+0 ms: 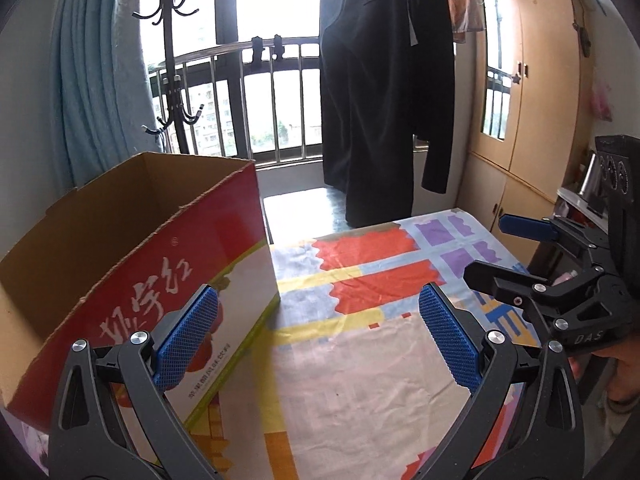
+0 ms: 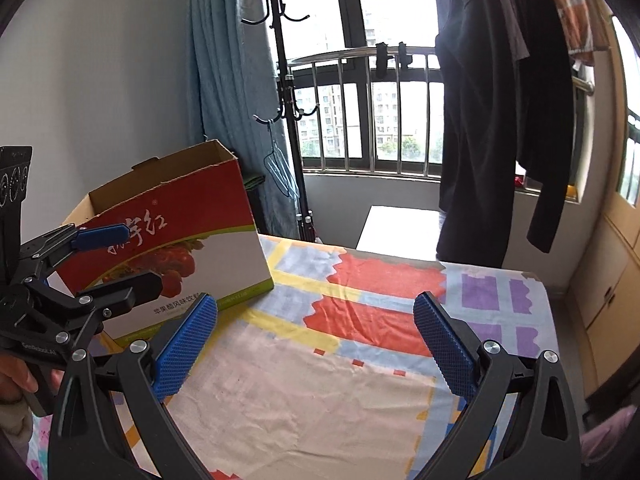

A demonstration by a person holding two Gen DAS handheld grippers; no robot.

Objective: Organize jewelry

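No jewelry shows in either view. A red and white cardboard box [image 1: 132,264] [image 2: 176,240] with an open top stands on the left part of the table, which is covered by a colourful patterned cloth [image 1: 360,360] [image 2: 320,380]. My left gripper [image 1: 319,294] is open above the cloth, just right of the box, with nothing between its blue pads [image 1: 188,336]. My right gripper [image 2: 316,302] is also open and holds nothing, hovering over the middle of the cloth. Each gripper appears at the edge of the other's view, the right gripper [image 1: 486,246] and the left gripper [image 2: 142,256], side by side.
Beyond the table's far edge are a black coat rack [image 2: 280,80], a blue curtain [image 1: 92,80], dark clothes [image 1: 380,100] hanging by the balcony railing, and a wooden wardrobe [image 1: 532,120] at right. A hand [image 2: 16,380] holds the left gripper's handle.
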